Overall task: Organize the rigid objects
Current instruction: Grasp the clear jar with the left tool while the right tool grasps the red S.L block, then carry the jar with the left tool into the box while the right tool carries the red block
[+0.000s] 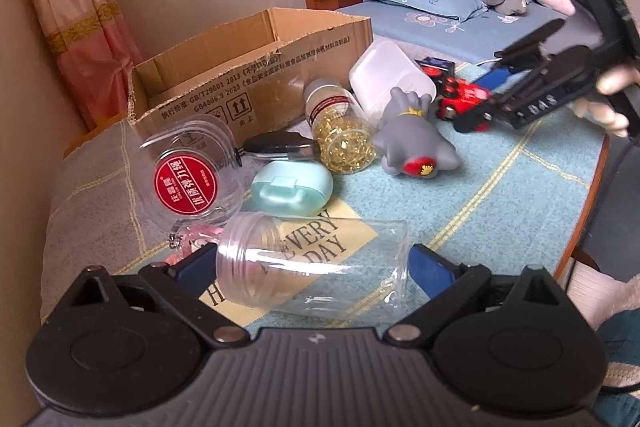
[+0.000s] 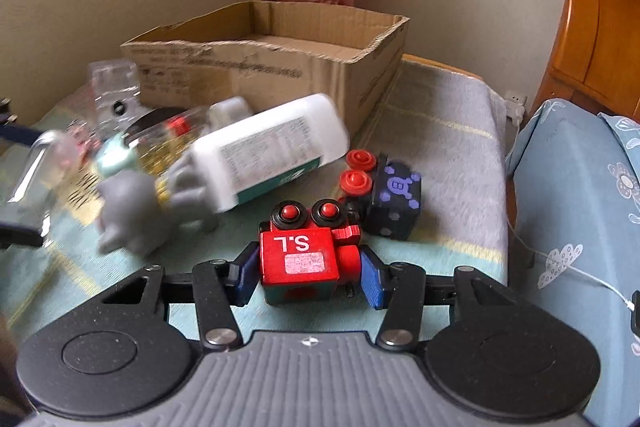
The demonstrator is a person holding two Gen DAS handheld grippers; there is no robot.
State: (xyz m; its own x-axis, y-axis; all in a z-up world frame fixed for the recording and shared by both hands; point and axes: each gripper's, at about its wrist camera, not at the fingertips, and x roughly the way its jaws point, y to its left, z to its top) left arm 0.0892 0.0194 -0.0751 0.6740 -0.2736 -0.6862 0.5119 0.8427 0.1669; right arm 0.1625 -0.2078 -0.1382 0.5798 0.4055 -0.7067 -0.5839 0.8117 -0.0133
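Where "S.L" shows, the right tool [image 2: 308, 273] clamps the red toy train [image 2: 300, 259].

- The box [image 1: 248, 67] stands at the back of the table [image 1: 500, 195], against the wall.
- The pill bottle [image 1: 340, 131] and tub [image 1: 390, 79] lie before the box.
- The cat figure [image 1: 412, 139] lies just before the tub.
- The toy train [image 2: 304, 255] lies right of the figure, between the right hand-held gripper's [image 2: 308, 273] pads.
- The jar [image 1: 312, 271] lies nearest, between the left hand-held gripper's [image 1: 316, 267] pads.
- The bed [image 1: 460, 11] stands behind the table.
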